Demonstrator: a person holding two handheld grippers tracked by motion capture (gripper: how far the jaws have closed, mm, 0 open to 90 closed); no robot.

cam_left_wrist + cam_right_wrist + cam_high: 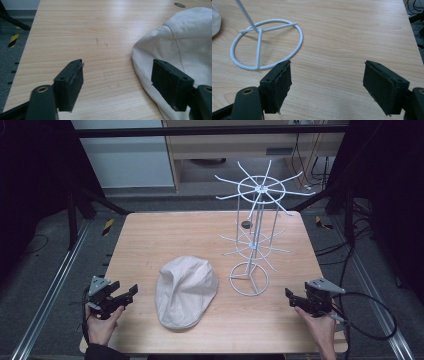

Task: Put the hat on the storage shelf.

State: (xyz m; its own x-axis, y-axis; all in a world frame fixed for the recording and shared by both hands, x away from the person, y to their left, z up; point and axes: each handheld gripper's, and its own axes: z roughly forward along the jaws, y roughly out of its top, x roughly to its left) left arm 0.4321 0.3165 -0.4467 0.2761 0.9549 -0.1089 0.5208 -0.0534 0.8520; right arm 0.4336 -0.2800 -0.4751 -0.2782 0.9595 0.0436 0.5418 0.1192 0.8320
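Cream cloth flat cap [186, 291]: soft, creased fabric with stitched panel seams, lying at the table's centre, toward six o'clock. White wire display stand [255, 227]: ring base with three spokes, thin upright posts, two tiers of radiating hooks; it stands at the cap's two o'clock, just beside it and apart. Light wood-grain table [150, 240]: rectangular, matt laminate, with a small dark round disc [246, 224] toward twelve o'clock.

Left gripper [125, 297]: black, jaws spread wide, nothing between them, at the cap's nine o'clock; the left gripper view shows its ribbed pads [71, 85] over bare wood, the cap's edge behind the right-hand jaw. Right gripper [291, 298]: jaws likewise parted and empty, at the cap's three o'clock; the right gripper view shows the stand's ring base close ahead.
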